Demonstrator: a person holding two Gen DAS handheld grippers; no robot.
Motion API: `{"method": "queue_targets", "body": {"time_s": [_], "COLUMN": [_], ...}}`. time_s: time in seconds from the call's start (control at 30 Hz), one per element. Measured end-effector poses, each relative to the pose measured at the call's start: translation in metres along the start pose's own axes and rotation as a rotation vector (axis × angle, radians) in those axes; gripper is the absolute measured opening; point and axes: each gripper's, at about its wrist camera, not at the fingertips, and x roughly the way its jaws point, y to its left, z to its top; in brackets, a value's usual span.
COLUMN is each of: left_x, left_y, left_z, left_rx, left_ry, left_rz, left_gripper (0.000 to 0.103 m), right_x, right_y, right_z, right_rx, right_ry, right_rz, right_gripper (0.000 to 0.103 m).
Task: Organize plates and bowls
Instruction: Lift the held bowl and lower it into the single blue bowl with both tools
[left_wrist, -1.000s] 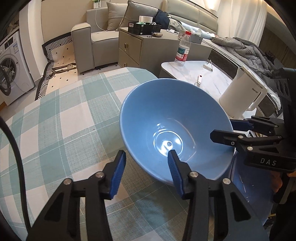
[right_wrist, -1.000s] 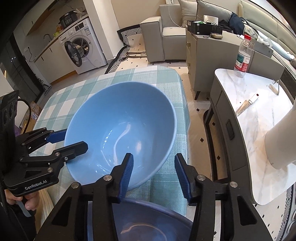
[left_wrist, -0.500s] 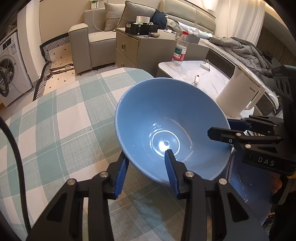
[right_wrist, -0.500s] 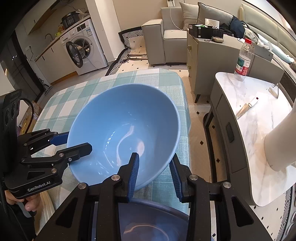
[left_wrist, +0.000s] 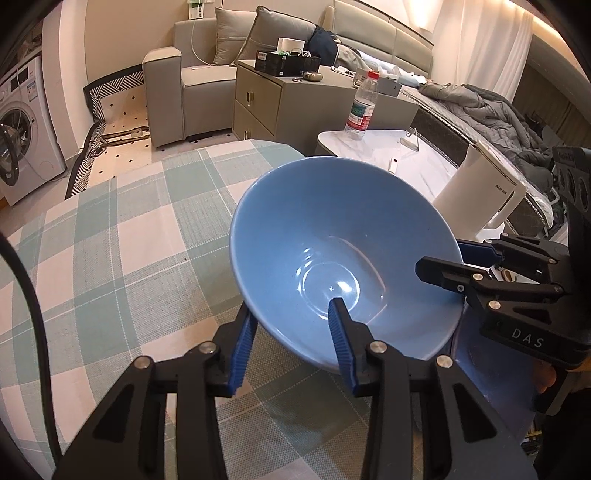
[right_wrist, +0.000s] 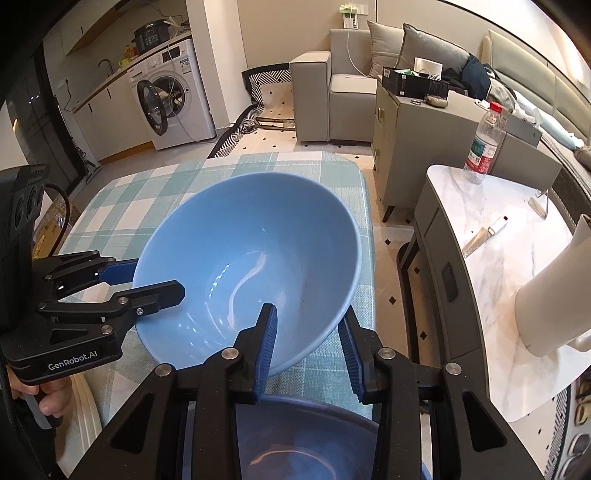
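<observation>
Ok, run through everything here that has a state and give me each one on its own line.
light blue bowl: tilted, gripped at two rim spots
left gripper: shut on the bowl's rim, jaws just closed in
right gripper: shut on the bowl's rim, jaws just closed in
darker blue bowl: upright under the right gripper
washing machine: door open
water bottle: upright, capped

This is a home, an open living room. Ahead of the grippers a grey sofa (right_wrist: 343, 92) with cushions stands by a cabinet (right_wrist: 402, 147). Far left ahead is a washing machine (right_wrist: 170, 96) under a kitchen counter. To the right, a marble table (right_wrist: 517, 258) carries a water bottle (right_wrist: 484, 144).
</observation>
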Motion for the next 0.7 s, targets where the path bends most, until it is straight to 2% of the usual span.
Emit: {"method": "queue_targets", "body": {"time_s": [0.7], "left_x": [-0.041], "left_y": [-0.001], "left_z": [0.003], "left_rx": [-0.003], "left_ry": [-0.086], "left_rz": [0.012], "left_gripper": [0.039], "right_x": [-0.045], "right_y": [0.024], "right_z": [0.002], "right_rx": [-0.03], "right_ry": [-0.087], "right_rz": [-0.001], "right_gripper": [0.036]}}
